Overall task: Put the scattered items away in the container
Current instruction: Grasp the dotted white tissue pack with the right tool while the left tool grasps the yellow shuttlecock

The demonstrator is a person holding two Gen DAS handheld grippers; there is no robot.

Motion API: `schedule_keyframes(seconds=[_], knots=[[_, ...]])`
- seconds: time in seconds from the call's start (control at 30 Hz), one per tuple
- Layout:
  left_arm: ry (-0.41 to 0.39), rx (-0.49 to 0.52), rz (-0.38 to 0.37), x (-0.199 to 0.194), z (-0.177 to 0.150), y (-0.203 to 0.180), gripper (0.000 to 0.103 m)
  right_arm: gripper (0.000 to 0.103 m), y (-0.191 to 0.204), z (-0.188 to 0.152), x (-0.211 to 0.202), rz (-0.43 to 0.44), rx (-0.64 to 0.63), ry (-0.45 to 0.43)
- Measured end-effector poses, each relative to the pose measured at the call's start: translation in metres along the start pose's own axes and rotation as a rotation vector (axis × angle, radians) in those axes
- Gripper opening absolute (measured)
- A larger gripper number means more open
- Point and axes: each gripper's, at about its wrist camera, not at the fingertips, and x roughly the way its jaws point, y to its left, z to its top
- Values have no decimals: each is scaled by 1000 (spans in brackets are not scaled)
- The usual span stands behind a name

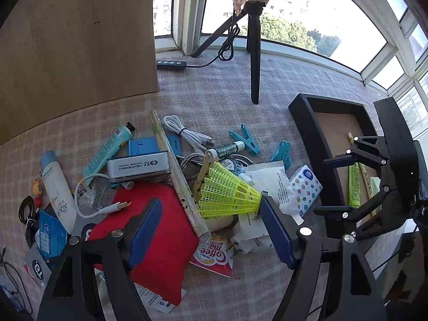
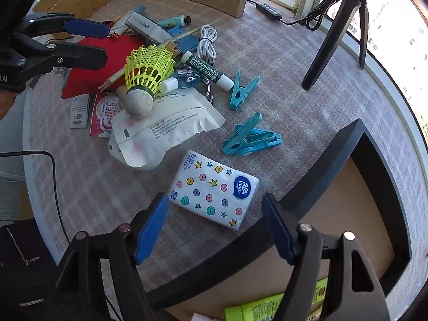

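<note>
A pile of small items lies on the checked cloth: a yellow shuttlecock [image 1: 230,195] [image 2: 145,72], a red pouch [image 1: 157,235], a white cable [image 1: 187,133], a Mentholatum stick [image 2: 207,71], teal clothes pegs [image 2: 248,137] and a tissue pack [image 2: 214,190] [image 1: 305,187]. The black-rimmed container [image 1: 318,139] [image 2: 334,165] stands at the right with a green tube [image 1: 353,184] [image 2: 256,309] inside. My left gripper [image 1: 211,208] is open above the pile, near the shuttlecock. My right gripper [image 2: 215,208] is open and empty over the tissue pack by the container's rim.
A black tripod [image 1: 254,53] and a power strip [image 1: 171,64] stand at the back by the window. A wooden panel [image 1: 75,53] stands at the back left. A white spray can [image 1: 57,190] and a grey case [image 1: 139,167] lie at the pile's left.
</note>
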Motion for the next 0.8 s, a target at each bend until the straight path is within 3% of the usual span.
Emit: schedule_keyframes(seconds=[0.13, 0.57, 0.8], knots=[[21, 39, -26, 5, 11, 4, 74, 71, -6, 4, 0, 21, 94, -12], [54, 140, -115, 17, 26, 7, 74, 71, 2, 5, 17, -94, 285, 52], [105, 181, -164, 34, 28, 5, 74, 71, 1, 5, 25, -115, 332, 69]])
